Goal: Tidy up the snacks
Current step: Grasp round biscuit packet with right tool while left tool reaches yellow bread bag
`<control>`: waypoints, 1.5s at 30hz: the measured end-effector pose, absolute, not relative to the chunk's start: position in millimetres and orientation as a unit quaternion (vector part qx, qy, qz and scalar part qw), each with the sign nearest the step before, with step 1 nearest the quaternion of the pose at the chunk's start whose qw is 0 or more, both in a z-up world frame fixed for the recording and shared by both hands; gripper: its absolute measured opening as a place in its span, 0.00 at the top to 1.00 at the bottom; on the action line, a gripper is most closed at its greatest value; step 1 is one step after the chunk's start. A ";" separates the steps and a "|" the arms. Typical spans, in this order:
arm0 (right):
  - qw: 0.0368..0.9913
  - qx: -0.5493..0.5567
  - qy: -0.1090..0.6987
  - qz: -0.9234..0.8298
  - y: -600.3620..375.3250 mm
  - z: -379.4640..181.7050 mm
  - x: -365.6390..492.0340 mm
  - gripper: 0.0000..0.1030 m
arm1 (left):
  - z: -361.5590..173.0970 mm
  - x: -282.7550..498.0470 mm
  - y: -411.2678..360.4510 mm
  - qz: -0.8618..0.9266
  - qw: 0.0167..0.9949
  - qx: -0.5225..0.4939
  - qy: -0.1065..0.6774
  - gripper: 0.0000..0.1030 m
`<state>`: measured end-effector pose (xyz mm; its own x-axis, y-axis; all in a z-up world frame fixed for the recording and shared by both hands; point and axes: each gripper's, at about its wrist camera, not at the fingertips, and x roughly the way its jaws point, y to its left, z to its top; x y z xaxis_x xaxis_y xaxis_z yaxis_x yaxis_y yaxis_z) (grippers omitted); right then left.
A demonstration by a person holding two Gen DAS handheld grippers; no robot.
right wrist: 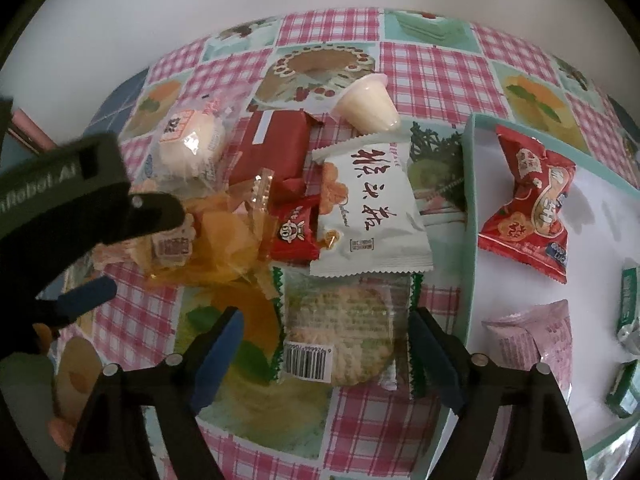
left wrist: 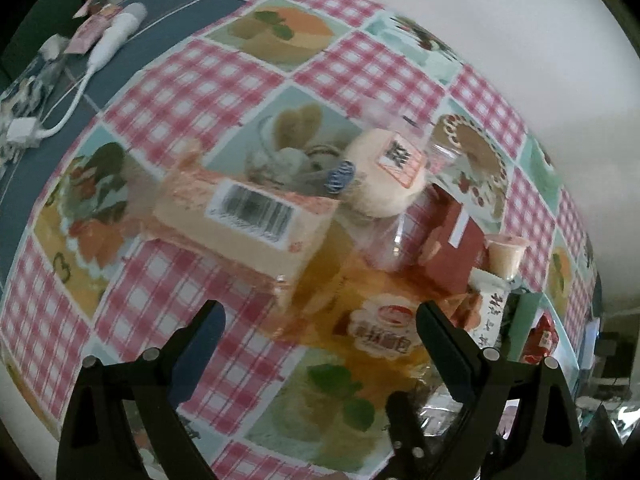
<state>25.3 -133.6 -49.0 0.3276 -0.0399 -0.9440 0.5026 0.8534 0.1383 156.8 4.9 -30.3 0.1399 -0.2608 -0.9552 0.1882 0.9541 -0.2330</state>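
— Snacks heaped on the checked tablecloth; the left gripper hangs spread and empty over the orange bread bag.

— Right wrist view: the right gripper straddles the rice cracker packet, pads not pressing. Likely next: close on it, then carry it into the teal tray alongside.
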 end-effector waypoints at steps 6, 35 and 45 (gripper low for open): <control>0.786 0.211 0.554 -0.173 -134.2 -50.8 25.7 0.18 | -32.7 153.7 -23.6 -0.184 0.758 0.031 0.625 0.06; 0.803 0.225 0.524 -0.174 -145.3 -3.0 -0.5 0.44 | -26.5 143.0 -34.1 -0.180 0.753 0.072 0.629 0.32; 0.811 0.236 0.498 -0.199 -166.0 29.1 -18.9 0.44 | 1.5 125.1 -41.7 -0.192 0.765 0.073 0.610 0.34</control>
<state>-18.9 -166.0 29.1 0.4258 -0.0870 -0.9006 0.5568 0.8098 0.1850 125.1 -41.7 1.5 0.1821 -0.2044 -0.9618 0.3822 0.9160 -0.1223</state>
